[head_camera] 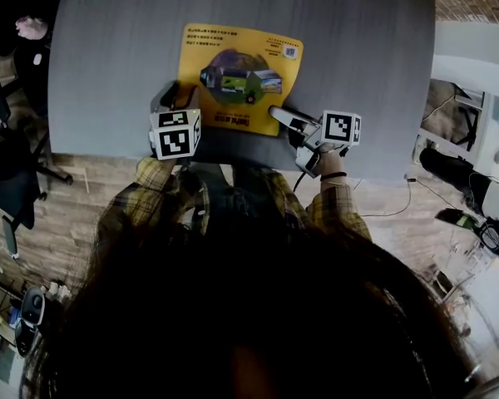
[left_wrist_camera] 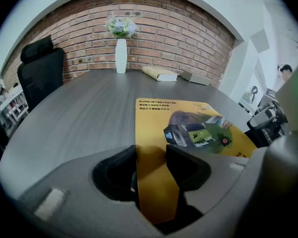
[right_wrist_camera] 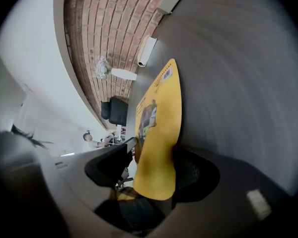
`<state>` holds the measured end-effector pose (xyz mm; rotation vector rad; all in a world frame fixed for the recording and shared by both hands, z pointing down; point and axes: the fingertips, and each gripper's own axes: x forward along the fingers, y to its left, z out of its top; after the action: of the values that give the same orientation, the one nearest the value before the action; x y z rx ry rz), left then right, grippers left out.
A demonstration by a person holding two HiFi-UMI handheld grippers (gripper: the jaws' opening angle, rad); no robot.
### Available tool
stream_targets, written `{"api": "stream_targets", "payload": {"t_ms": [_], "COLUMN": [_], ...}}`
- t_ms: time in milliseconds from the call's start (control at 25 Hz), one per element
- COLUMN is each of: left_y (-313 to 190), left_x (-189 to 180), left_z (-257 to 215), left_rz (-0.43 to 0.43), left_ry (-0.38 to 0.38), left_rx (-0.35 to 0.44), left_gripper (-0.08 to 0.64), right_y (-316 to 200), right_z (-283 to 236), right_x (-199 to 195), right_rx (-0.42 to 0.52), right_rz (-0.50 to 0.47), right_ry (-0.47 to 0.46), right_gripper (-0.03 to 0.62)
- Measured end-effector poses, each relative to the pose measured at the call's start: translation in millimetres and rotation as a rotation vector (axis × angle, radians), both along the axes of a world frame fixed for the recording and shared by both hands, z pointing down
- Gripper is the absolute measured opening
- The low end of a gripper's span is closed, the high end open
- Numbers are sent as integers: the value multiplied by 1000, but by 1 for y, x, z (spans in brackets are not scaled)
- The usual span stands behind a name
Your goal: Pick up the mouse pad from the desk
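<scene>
White vase [left_wrist_camera: 120, 56], book [left_wrist_camera: 160, 74], black chair [left_wrist_camera: 39, 76], brick wall [left_wrist_camera: 164, 33].

Left gripper [left_wrist_camera: 151, 157] fingers clamped — right gripper [right_wrist_camera: 153, 155] fingers slightly apart, both angled down.

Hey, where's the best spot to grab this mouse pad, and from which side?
Take the pad by its two near corners, coming from the near side of the desk. It is thin and lies flat, so only an edge lets fingers get under, and those corners are closest. The left gripper and right gripper have them between their fingers.
</scene>
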<state>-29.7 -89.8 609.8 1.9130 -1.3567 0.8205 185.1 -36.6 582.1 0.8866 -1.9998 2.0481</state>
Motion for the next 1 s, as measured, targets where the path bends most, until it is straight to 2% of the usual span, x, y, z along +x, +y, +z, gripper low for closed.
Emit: {"api": "stream_targets", "payload": {"t_ms": [80, 360, 520, 760, 1000], "left_y": [1, 1, 1, 1, 2], "left_x": [1, 0, 0, 0, 2], "left_z": [0, 1, 0, 1, 0], "left_rz": [2, 5, 5, 5, 4], "left_ry": [3, 13, 14, 20, 21], "left_rx": [-2, 5, 4, 5, 7], "left_gripper": [193, 193, 192, 192, 192], "right_y": [-10, -21, -27, -35, -35], "right_z": [-7, -5, -6, 0, 9], "right_x": [-26, -46, -57, -69, -66], "right_rx": [53, 23, 28, 9, -10], "right_rz": [-9, 66, 76, 107, 128], "right_ry": [-123, -224, -247, -248, -205], "right_gripper": [281, 275, 272, 231, 145]}}
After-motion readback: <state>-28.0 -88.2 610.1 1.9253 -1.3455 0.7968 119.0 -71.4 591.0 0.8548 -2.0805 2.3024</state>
